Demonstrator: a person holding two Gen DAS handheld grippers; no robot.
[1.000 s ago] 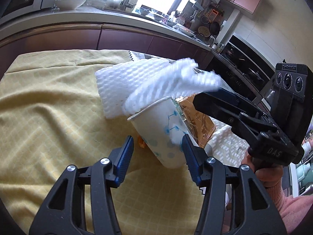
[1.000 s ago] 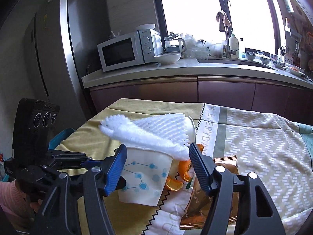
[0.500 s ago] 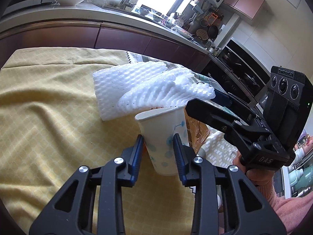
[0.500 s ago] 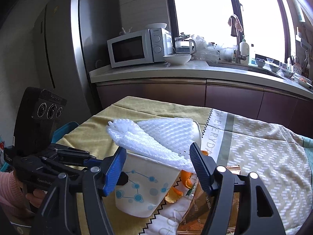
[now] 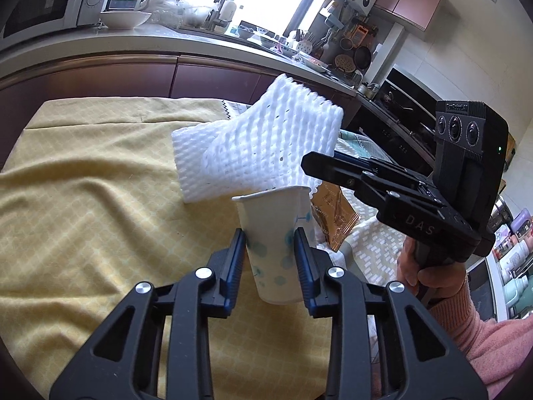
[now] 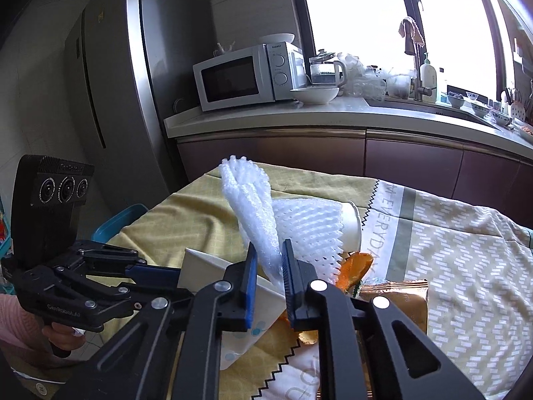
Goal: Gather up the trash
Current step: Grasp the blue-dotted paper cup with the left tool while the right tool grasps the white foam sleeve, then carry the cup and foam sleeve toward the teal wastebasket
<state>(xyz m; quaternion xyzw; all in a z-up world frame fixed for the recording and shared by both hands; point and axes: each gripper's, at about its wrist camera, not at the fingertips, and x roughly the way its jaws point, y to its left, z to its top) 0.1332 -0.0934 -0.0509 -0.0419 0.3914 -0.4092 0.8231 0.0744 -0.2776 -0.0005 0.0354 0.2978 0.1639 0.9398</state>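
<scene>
1. The paper cup (image 5: 276, 233) is white with pale blue dots and thin blue lines
2. The foam net (image 5: 266, 146) just above the cup's rim is white, with a diamond mesh pattern
3. The tablecloth (image 5: 83, 200) under the cup is mustard yellow with a fine lattice; right of the cup it turns white and olive with brick-like dashes and a black zigzag border (image 6: 373, 200)
4. The snack wrapper (image 5: 333, 220) just right of the cup is shiny copper gold
5. The peel (image 6: 354, 266) beside the cup is orange
6. The fingers (image 5: 233, 266) of the black gripper flanking the cup carry blue pads
7. The cabinets (image 6: 399, 163) beyond the cup are maroon brown
</scene>
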